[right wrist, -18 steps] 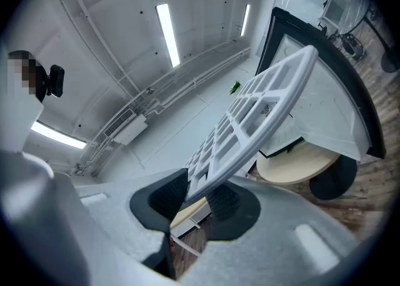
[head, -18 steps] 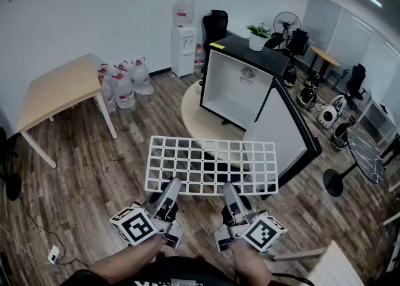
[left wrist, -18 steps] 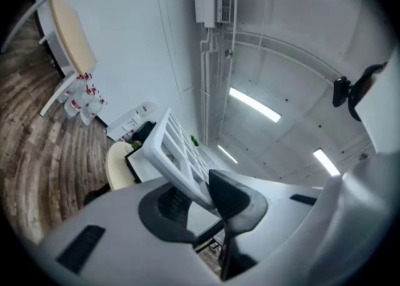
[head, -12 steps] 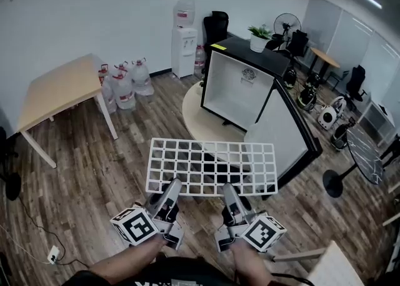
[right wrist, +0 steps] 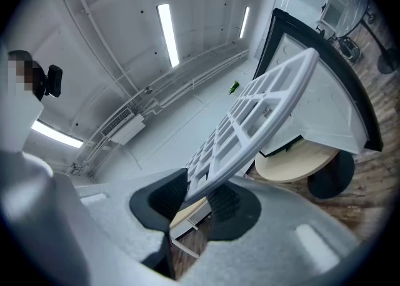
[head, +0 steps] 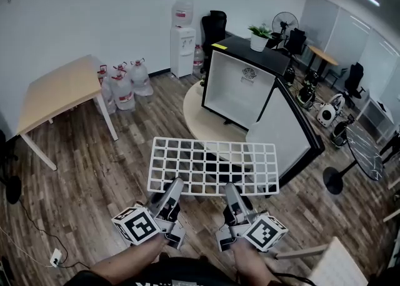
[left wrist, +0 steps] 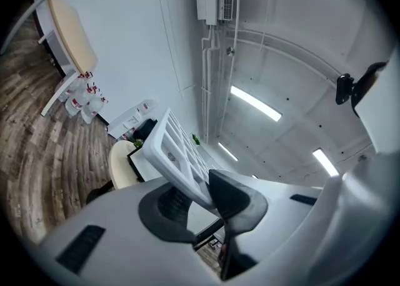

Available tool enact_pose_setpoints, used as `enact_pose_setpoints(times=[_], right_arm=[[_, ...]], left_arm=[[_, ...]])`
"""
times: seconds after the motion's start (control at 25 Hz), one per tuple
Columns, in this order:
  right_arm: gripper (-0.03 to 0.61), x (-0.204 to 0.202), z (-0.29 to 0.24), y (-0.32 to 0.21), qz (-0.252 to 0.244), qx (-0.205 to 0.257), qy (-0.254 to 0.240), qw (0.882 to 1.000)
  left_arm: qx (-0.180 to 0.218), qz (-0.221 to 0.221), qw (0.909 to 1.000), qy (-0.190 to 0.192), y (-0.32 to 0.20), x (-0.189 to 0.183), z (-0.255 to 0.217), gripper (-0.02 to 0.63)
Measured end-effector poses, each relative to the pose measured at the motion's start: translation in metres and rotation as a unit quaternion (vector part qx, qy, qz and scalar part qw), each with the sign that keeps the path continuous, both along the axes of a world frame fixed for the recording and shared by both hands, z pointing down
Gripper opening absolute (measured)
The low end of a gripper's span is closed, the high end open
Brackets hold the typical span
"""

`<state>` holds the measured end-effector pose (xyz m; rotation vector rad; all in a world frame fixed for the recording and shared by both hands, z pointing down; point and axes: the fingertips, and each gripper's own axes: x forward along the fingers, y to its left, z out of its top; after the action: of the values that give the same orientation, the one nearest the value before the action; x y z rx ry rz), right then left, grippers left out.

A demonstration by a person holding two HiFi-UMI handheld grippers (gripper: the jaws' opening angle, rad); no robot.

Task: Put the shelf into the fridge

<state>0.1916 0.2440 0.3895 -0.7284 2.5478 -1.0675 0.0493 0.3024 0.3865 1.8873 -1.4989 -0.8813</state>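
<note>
Left gripper (head: pixel 172 187): clamped on the shelf (head: pixel 214 166), near edge.
Right gripper (head: pixel 231 190): clamped on the same edge.
Far edge: short of the fridge (head: pixel 240 88), close beside its open door (head: pixel 284 130).

Both are chunky pale grey plastic, left gripper (head: pixel 173 185) and right gripper (head: pixel 230 188). Each carries a white cube (head: pixel 134 225) with black square markers, plus ribbed black pads (left wrist: pixel 173 206). Person's wearing a dark top (head: pixel 181 278) with white print.
</note>
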Motion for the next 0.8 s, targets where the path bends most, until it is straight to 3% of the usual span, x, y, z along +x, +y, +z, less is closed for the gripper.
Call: enact_pose_setpoints(times=[0.4, 0.8], right_arm=[[0.094, -0.029, -0.003, 0.017, 0.0, 0.022, -0.016, 1.0], [0.095, -0.045, 0.017, 0.026, 0.019, -0.002, -0.001, 1.0]], left_arm=[[0.004, 0.018, 0.9998, 0.004, 0.011, -0.025, 0.006, 0.077], [0.005, 0.03, 0.9995, 0.005, 0.021, -0.048, 0.017, 0.077]])
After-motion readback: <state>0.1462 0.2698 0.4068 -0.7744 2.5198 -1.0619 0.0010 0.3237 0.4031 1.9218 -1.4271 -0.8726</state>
